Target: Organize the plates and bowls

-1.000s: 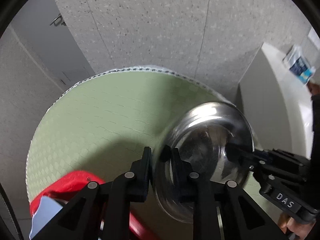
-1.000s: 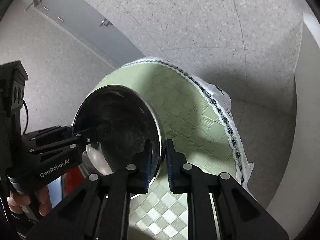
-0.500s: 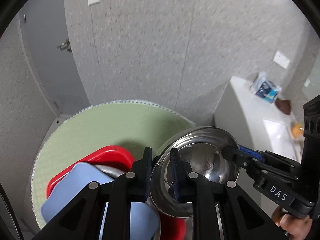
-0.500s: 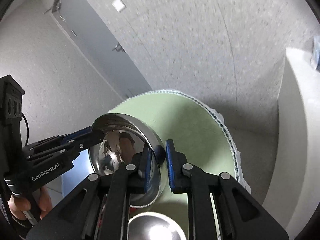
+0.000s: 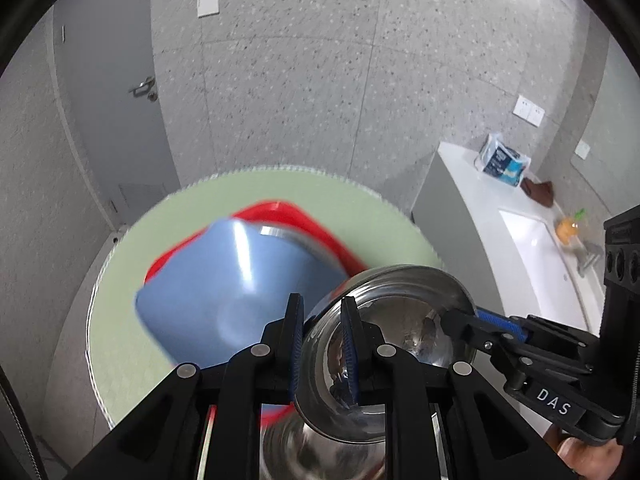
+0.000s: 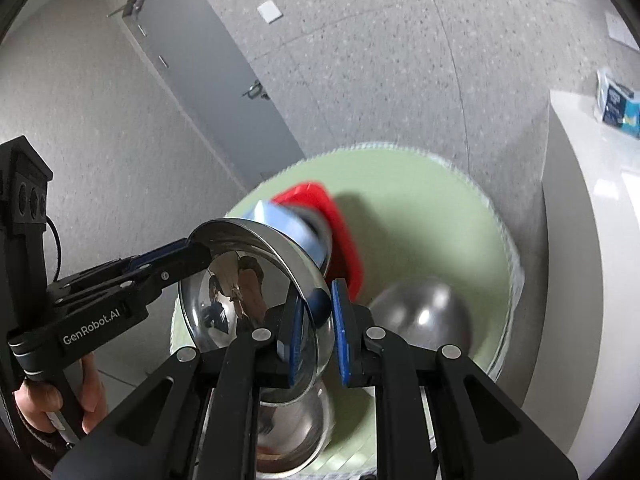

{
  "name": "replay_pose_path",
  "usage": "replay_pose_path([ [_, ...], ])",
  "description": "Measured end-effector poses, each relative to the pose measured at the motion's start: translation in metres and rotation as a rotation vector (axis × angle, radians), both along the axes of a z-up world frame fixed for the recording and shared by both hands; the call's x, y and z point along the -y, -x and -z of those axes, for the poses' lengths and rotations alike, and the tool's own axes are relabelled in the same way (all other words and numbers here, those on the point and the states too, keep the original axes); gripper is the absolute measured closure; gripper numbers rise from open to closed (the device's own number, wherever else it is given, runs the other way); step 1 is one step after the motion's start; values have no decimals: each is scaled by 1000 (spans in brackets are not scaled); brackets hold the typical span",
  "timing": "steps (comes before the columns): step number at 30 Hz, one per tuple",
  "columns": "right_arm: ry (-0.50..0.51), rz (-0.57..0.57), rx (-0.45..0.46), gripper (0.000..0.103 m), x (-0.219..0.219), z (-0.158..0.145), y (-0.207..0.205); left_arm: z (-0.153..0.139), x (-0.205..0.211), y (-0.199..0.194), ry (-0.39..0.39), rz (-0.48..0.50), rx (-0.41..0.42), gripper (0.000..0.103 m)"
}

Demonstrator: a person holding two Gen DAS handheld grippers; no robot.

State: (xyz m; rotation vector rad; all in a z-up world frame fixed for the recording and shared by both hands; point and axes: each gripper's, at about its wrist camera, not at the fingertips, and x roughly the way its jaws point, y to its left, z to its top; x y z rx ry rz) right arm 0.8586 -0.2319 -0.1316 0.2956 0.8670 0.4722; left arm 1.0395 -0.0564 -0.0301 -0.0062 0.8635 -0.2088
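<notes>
A shiny steel bowl [image 5: 404, 312] hangs in the air above the round table, held by both grippers. My left gripper [image 5: 321, 306] is shut on its near-left rim, one pad inside and one outside. My right gripper [image 6: 316, 298] is shut on the opposite rim of the same steel bowl [image 6: 240, 280]. Each gripper shows in the other's view: the right gripper [image 5: 454, 318] comes in from the right, the left gripper [image 6: 198, 254] from the left. Below sit a blue square dish [image 5: 224, 280] over a red tray [image 5: 316, 220], and more steel bowls [image 6: 420, 316].
The round table [image 5: 116, 312] has a pale green cloth [image 6: 420, 200]. Another steel bowl [image 6: 296, 428] lies right under the held one. A white counter with a sink [image 5: 524, 248] stands to the right, with a tissue pack [image 5: 500, 160]. A grey door [image 5: 112, 100] is behind.
Both grippers have risen and drawn back with the steel bowl between them. The red tray, the blue dish and the other steel bowls have come into view beneath.
</notes>
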Motion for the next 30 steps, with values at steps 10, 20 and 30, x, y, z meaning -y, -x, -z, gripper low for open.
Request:
replay_pose_path([
  [10,39,-14,-108,89,-31,42,49,23,-26,37,17,-13,-87,88],
  [20,108,-15,-160,89,-42,72,54,44,-29,28,4,-16,-137,88],
  [30,218,-69,-106,87,-58,79,56,61,-24,22,-25,-65,-149,76],
])
